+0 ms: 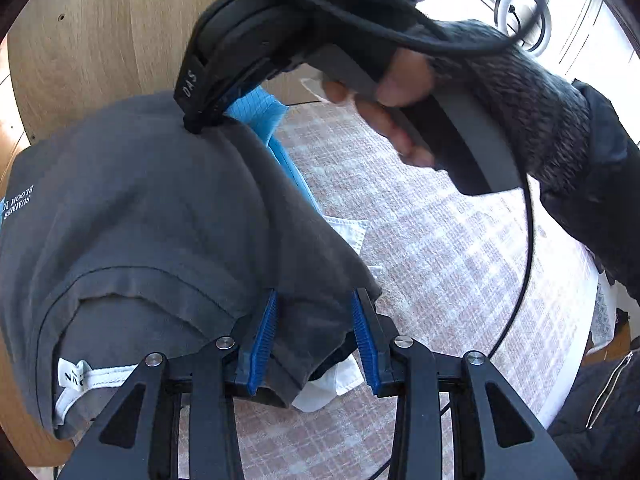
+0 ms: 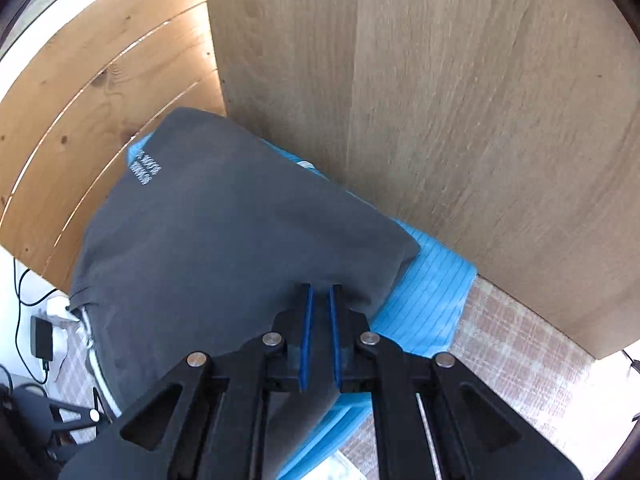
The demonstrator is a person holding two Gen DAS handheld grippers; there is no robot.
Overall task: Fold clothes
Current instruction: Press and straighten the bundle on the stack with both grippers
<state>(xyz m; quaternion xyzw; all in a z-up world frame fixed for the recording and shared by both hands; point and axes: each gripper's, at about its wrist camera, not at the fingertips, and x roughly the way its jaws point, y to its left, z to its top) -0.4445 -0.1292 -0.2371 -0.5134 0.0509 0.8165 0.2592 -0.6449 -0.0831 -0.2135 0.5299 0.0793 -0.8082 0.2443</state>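
Checked tablecloth point(image 1: 420, 240), one grey T-shirt point(image 1: 140, 220) — two claws, left claw point(image 1: 314, 300) and right claw point(image 2: 319, 292), both clamped on it

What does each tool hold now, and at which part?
Both hold the grey T-shirt: the right tool pinches a fold at its edge, and the left tool has a corner between its pads.

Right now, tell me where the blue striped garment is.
The blue striped garment lies under the folded grey T-shirt, poking out along its right edge in the right wrist view, against the wooden panel on the checked cloth.
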